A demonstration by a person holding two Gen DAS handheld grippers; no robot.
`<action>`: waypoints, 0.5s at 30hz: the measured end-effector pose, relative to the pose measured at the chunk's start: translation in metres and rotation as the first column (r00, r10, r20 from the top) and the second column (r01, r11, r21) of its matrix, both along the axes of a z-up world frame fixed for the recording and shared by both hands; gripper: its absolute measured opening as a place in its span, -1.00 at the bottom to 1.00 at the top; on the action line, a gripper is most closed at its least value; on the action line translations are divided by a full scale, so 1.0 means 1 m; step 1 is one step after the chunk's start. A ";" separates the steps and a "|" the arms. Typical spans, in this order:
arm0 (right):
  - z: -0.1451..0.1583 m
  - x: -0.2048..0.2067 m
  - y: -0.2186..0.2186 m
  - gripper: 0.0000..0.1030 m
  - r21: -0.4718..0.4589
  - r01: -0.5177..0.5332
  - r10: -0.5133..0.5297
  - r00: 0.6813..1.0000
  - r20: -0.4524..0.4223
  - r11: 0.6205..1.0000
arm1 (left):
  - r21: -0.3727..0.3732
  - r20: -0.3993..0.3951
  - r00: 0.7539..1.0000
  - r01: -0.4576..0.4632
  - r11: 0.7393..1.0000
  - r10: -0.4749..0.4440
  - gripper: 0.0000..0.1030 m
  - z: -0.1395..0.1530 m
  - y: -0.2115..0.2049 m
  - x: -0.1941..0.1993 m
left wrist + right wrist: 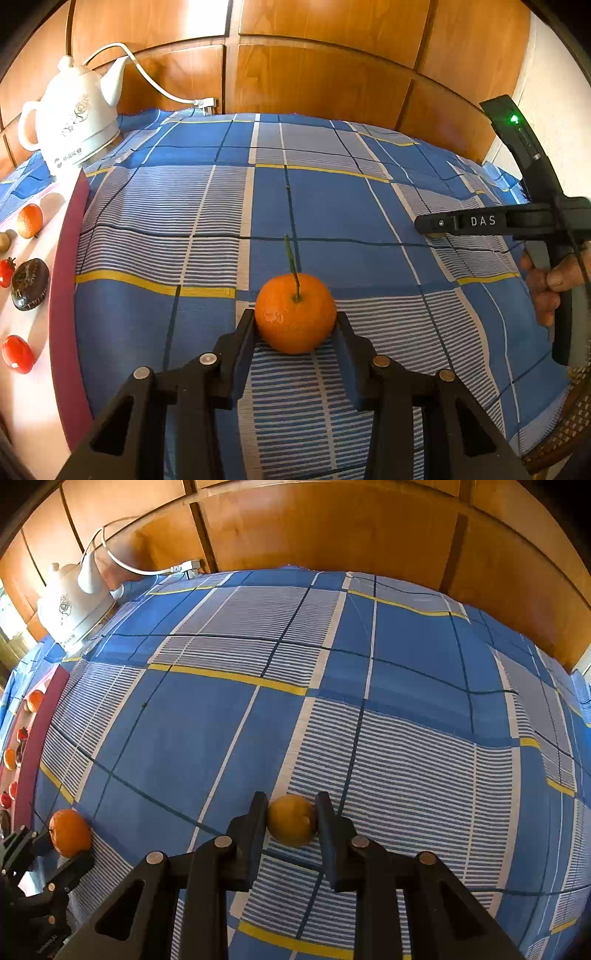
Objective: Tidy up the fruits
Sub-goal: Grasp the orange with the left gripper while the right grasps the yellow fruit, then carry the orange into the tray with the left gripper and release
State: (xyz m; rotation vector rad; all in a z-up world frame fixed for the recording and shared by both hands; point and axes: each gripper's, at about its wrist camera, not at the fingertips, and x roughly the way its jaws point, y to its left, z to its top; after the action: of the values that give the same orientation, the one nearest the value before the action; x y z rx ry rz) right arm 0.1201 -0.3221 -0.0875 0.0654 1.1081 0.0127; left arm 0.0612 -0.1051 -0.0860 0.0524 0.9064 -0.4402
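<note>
In the left wrist view, your left gripper (295,325) is clamped on the stemmed orange (295,314), which rests on the checked cloth (332,206), ready to carry to the pink-rimmed tray (68,258) of fruit. In the right wrist view, your right gripper (291,808) is pressed onto the small yellow fruit (291,825), set for lifting.

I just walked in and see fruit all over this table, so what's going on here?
A person is sorting fruit with a handheld gripper in each hand. The left gripper is closed on a stemmed orange tangerine on the blue checked tablecloth. The right gripper has its fingers against a smaller yellowish fruit. Other fruits already lie on the white tray at the left, near a white kettle.
</note>
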 end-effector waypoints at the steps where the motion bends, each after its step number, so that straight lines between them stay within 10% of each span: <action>1: 0.000 0.000 -0.001 -0.49 0.005 0.003 -0.003 1.000 0.002 1.000 | 0.004 0.000 1.000 0.000 1.000 0.000 -0.20 0.001 0.000 0.000; 15: -0.002 -0.003 0.005 -0.48 -0.023 -0.018 0.019 0.999 0.035 1.000 | 0.000 0.010 0.999 -0.035 0.999 0.034 -0.21 0.021 0.011 -0.009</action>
State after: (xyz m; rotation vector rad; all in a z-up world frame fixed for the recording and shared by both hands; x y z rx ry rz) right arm 0.1170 -0.3168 -0.0897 0.0344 1.0730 0.0173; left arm 0.0523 -0.0945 -0.0650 0.0394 0.8965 -0.4073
